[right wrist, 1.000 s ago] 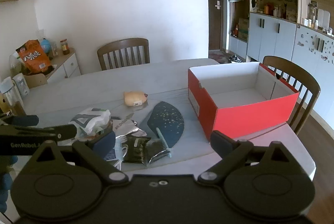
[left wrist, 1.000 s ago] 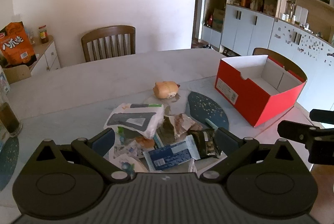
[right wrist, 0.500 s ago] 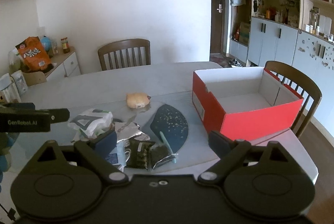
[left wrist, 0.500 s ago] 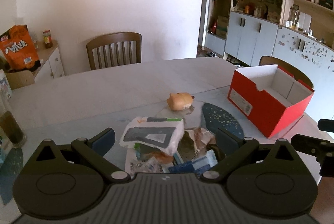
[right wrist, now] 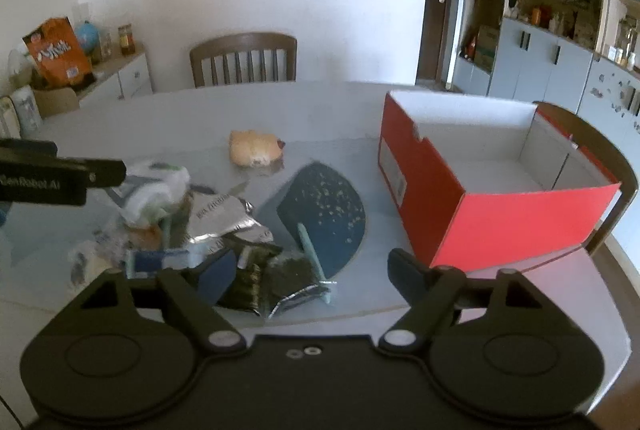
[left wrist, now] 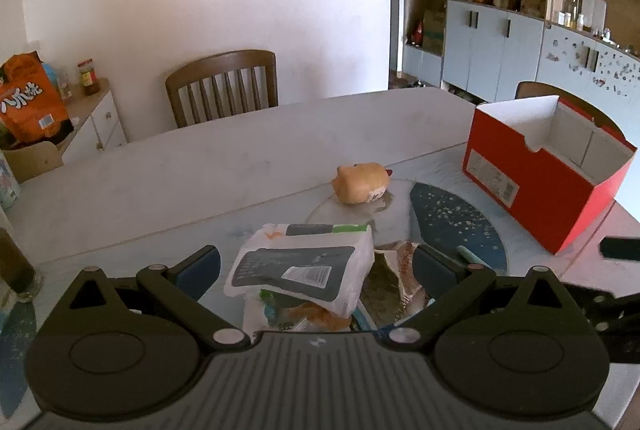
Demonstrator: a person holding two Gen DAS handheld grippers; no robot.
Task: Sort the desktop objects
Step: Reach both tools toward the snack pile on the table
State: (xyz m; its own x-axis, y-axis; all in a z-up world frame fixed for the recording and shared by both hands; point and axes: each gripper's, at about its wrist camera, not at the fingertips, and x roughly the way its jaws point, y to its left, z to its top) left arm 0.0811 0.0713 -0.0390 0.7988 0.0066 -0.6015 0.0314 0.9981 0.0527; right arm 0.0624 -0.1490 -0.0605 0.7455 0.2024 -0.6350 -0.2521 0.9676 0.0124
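A pile of snack wrappers lies on the glass-topped table. On top is a white packet (left wrist: 300, 274) with a dark label, and it sits between the wide-apart fingers of my left gripper (left wrist: 316, 264), which is open and not pressing it. My right gripper (right wrist: 311, 273) hovers over a dark green packet (right wrist: 276, 276) and a teal pen (right wrist: 314, 262). Its jaws are closing, with the packet between them but untouched. A bun-shaped toy (left wrist: 362, 181) rests behind the pile. The empty red box (right wrist: 500, 213) stands to the right.
A dark blue speckled mat (right wrist: 328, 218) lies between the pile and the box. Wooden chairs (left wrist: 224, 85) stand at the far side and behind the box. A dark glass (left wrist: 16, 270) is at the table's left edge. The left gripper's body (right wrist: 60, 175) reaches in from the left.
Both grippers have come down and closer to the pile. The white packet now lies between the left fingers. The right jaws have narrowed a little.
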